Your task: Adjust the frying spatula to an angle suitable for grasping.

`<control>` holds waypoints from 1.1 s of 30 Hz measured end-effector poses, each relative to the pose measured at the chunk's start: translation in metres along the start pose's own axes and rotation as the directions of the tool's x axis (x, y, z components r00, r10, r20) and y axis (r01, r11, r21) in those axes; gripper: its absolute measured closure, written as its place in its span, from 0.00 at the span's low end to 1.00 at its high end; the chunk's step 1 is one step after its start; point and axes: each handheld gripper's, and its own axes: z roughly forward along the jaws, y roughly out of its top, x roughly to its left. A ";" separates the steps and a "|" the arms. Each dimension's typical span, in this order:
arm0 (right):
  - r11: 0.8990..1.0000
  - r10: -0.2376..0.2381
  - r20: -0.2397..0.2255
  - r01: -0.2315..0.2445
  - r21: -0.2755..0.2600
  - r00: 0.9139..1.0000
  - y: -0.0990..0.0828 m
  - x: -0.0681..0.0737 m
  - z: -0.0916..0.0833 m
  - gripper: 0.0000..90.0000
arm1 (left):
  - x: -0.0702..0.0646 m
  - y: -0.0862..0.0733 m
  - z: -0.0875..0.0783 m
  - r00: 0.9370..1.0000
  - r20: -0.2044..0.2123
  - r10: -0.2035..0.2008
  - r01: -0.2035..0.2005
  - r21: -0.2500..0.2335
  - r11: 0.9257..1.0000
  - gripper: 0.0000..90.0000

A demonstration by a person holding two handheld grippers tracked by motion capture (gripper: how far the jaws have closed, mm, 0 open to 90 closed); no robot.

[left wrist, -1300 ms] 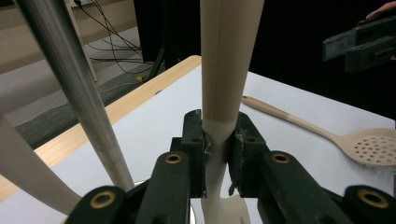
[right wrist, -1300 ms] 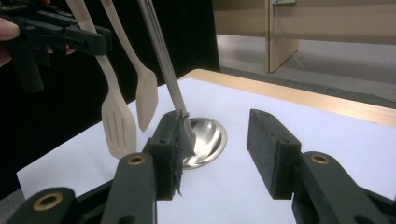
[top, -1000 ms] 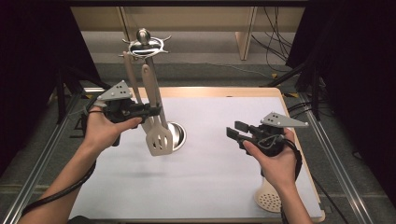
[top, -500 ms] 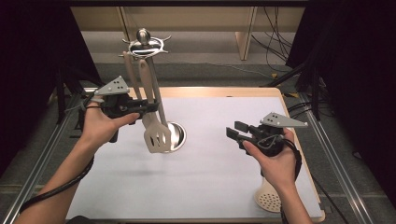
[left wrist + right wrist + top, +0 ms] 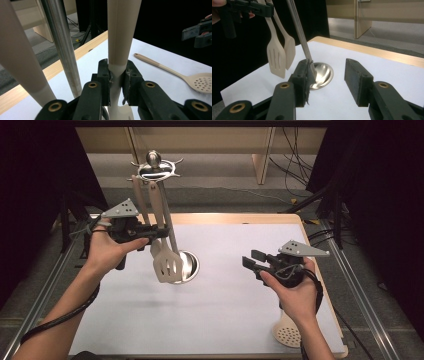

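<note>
A steel utensil stand (image 5: 155,170) rises from its round base (image 5: 187,265) at the mat's back left. Two cream utensils hang from its top ring. My left gripper (image 5: 161,233) is shut on the handle of the slotted spatula (image 5: 165,265), whose head hangs over the base. In the left gripper view both jaws clamp that cream handle (image 5: 120,37) beside the steel pole (image 5: 62,45). My right gripper (image 5: 253,260) hovers open over the mat's right side, nothing between its jaws (image 5: 328,80). It faces the stand's base (image 5: 323,72) and the slotted spatula (image 5: 275,58).
A cream perforated spoon (image 5: 288,335) lies on the white mat (image 5: 225,320) near its front right corner, by the right forearm. A second cream spatula (image 5: 290,50) hangs behind the slotted one. The table's wooden edge (image 5: 240,217) runs along the back.
My left gripper has risen slightly with the slotted spatula in its grip. The right hand has kept still.
</note>
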 end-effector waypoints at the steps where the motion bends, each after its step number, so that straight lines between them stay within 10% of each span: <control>1: 1.000 0.006 -0.006 -0.006 -0.002 1.000 0.000 0.000 0.000 0.63 | 0.001 0.000 0.000 1.000 0.002 -0.001 0.001 0.000 1.000 0.86; 33: 1.000 0.012 -0.010 -0.012 0.025 1.000 -0.006 -0.001 0.005 0.62 | 0.005 -0.006 0.005 0.998 0.006 -0.058 0.058 -0.023 0.998 0.76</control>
